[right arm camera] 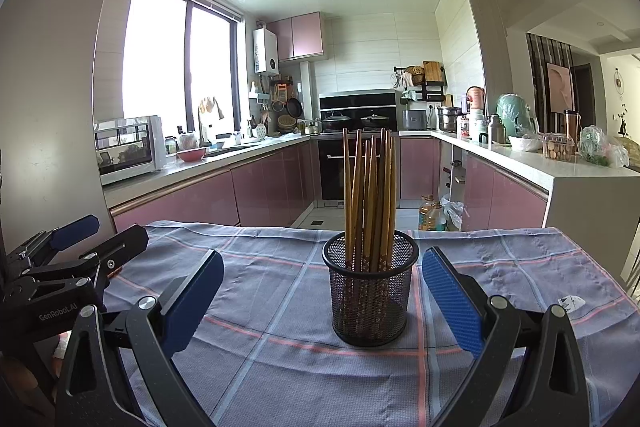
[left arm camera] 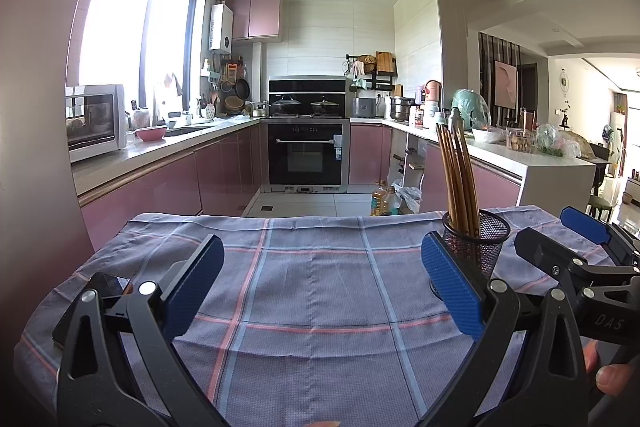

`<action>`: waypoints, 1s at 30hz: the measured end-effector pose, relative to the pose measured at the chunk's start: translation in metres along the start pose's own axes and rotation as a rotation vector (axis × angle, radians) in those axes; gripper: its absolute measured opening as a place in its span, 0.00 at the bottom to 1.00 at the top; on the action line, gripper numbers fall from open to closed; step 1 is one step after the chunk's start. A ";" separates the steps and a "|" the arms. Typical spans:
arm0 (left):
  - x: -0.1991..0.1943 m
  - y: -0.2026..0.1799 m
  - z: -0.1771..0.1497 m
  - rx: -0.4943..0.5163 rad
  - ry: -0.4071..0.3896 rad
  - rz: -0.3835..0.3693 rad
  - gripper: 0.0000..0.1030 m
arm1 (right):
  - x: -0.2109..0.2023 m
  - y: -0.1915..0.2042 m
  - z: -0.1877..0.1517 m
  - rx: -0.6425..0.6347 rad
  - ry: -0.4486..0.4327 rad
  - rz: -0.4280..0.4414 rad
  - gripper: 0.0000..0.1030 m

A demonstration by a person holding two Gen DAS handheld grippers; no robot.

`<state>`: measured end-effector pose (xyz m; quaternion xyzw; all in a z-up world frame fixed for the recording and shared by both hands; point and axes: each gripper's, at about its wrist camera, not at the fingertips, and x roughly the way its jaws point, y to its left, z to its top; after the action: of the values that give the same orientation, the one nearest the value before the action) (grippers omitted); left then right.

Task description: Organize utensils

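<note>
A black mesh cup (right arm camera: pixel 370 291) stands upright on a checked cloth (right arm camera: pixel 280 291) and holds several wooden chopsticks (right arm camera: pixel 370 199). My right gripper (right arm camera: pixel 322 293) is open and empty, its blue pads on either side of the cup but nearer the camera. My left gripper (left arm camera: pixel 322 285) is open and empty over bare cloth (left arm camera: pixel 312 279), left of the cup (left arm camera: pixel 478 243) and its chopsticks (left arm camera: pixel 458 179). The right gripper (left arm camera: pixel 560 231) shows at the right edge of the left wrist view; the left gripper (right arm camera: pixel 102 233) shows at the left edge of the right wrist view.
A dark phone (left arm camera: pixel 94 301) lies on the cloth behind my left gripper's left finger. A white tag (right arm camera: pixel 572 303) lies on the cloth at right. Beyond the table are pink kitchen cabinets (left arm camera: pixel 168 187), an oven (left arm camera: pixel 306 155) and a white counter (right arm camera: pixel 560 171) with food.
</note>
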<state>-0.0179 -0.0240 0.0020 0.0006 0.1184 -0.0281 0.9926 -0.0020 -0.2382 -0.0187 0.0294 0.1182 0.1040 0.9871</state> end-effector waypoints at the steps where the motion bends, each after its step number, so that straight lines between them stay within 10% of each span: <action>1: 0.000 0.000 0.000 0.000 0.000 -0.001 0.95 | 0.000 0.000 0.000 0.000 0.000 0.000 0.93; 30: 0.000 -0.001 0.000 0.001 0.001 -0.001 0.95 | 0.001 0.000 0.000 0.008 0.000 -0.002 0.93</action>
<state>-0.0175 -0.0251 0.0021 0.0012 0.1186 -0.0289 0.9925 -0.0010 -0.2383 -0.0190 0.0330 0.1187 0.1024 0.9871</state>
